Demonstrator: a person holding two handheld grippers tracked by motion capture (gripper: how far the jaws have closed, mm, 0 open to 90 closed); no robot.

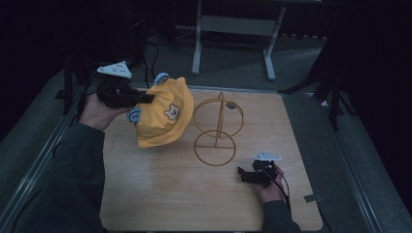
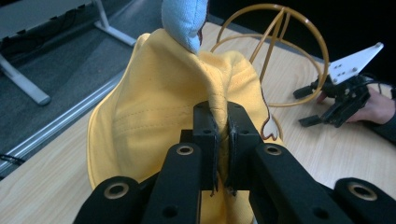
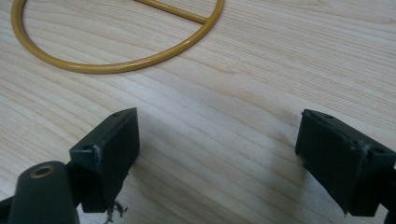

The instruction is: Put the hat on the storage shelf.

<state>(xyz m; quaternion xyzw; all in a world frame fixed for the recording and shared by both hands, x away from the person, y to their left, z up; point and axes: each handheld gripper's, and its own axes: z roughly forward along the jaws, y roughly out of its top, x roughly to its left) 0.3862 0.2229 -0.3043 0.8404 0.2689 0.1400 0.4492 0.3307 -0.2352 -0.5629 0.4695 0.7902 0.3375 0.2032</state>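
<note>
From above, the left gripper (image 1: 145,98) is up off the table (image 1: 160,194) at the far left corner, holding the hat (image 1: 163,114) out to the side, so the yellow cloth hangs in the air just left of the stand (image 1: 217,130). The bear face on the hat faces up toward that camera, with blue ears (image 1: 134,115) at its edge.

The left gripper view gives what the high view cannot: the jaws are squeezed together on a fold of the hat (image 2: 154,121), cloth bunched up between the pads (image 2: 205,130), and one blue ear (image 2: 184,21) pokes up above. Past the hat it also catches the stand's upright ring (image 2: 299,42) and, farther off, the right gripper (image 2: 310,106) in the other hand.

The right gripper (image 1: 241,172) sits low near the table's right edge, close in front of the stand's base. Its own view shows jaws spread wide with nothing between them, bare wood (image 3: 243,84) below, and an arc of the stand's base ring (image 3: 112,65) lying flat ahead.
</note>
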